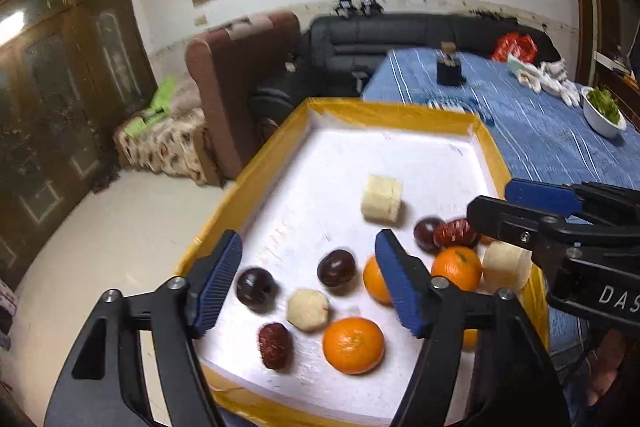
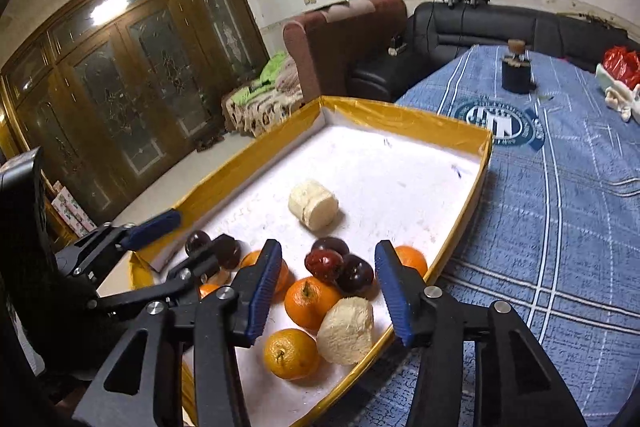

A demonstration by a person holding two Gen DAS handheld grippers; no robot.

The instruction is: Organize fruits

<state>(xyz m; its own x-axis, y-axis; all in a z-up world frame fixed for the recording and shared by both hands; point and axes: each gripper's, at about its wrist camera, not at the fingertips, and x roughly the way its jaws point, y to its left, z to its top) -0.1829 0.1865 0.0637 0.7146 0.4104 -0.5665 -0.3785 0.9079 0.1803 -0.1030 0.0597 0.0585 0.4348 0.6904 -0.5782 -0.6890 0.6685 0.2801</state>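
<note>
Fingers of the left gripper [image 1: 309,281] spread wide, holding nothing, poised over the near end of the yellow-rimmed tray [image 1: 256,163]. Between those blue pads: two dark plums [image 1: 255,289] [image 1: 336,267], a pale peeled piece [image 1: 308,309], a red date [image 1: 274,345] and an orange [image 1: 353,345] just below the gap. Partly hidden behind the right-hand pad, a second orange [image 1: 374,281]. Well beyond the fingertips, alone on the white floor, a cream cylinder-shaped chunk [image 1: 381,203]. Seen from the left wrist only: the right gripper's black body reaching in from the right edge over another plum, date and orange, and a white bowl of greens [image 1: 602,111] far off on the blue cloth [image 1: 540,131]. Fingers of the right gripper [image 2: 328,287] likewise parted wide and empty, over the tray [image 2: 400,119] near its right wall. Framed between them: a date [image 2: 323,265] lying against a plum [image 2: 354,278], an orange [image 2: 310,301] touching a pale rounded piece [image 2: 347,331], a further orange [image 2: 291,353] nearest the lens. Just outside the right-hand pad, one more orange [image 2: 412,259]. Shown from the right wrist only: the left gripper [image 2: 176,243] entering from the left, also open, and a round emblem [image 2: 500,121] on the cloth past the tray's far corner.
</note>
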